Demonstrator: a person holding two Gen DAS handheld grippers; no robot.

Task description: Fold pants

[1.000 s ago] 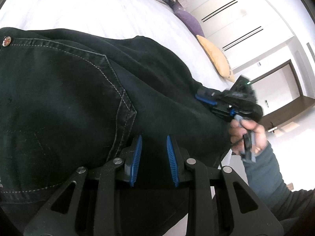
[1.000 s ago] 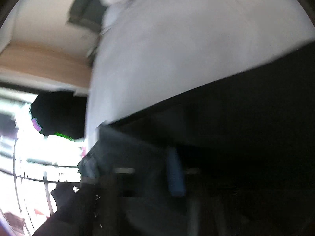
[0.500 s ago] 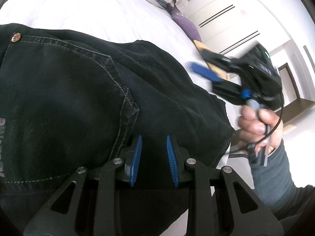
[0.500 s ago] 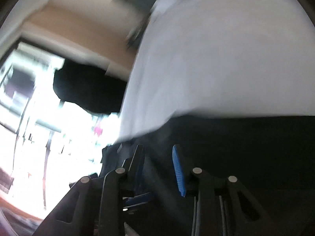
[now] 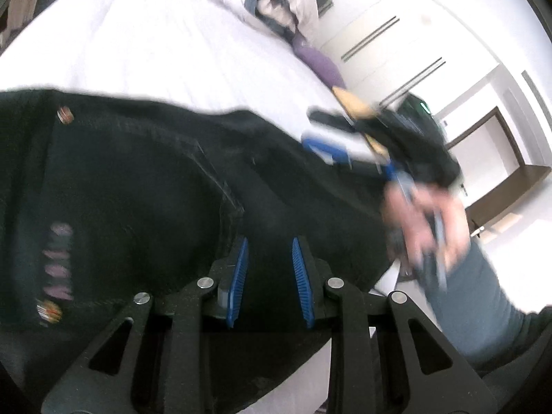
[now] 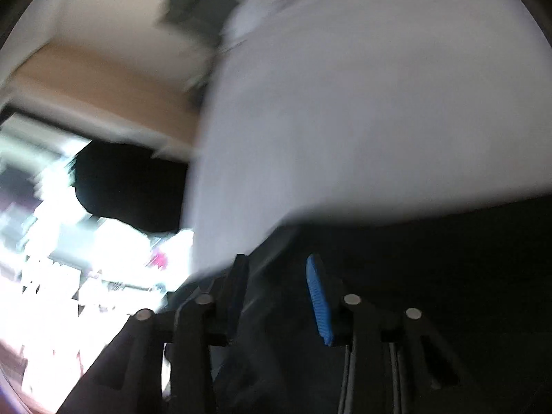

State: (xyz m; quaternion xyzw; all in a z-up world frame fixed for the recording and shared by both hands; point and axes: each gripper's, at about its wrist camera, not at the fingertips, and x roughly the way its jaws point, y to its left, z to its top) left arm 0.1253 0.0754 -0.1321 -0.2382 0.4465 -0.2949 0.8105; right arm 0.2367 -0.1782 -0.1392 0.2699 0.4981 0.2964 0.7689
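Just ahead of my left gripper, black pants lie across the white bed; its jaws stand parted, fabric between them, grip unclear. My right gripper, beyond and rightward, gapes empty over the pants' edge.

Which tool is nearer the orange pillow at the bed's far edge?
Right. The right tool hangs open just before the orange pillow; the left tool sits back over the black pants.

Black pants on white bed
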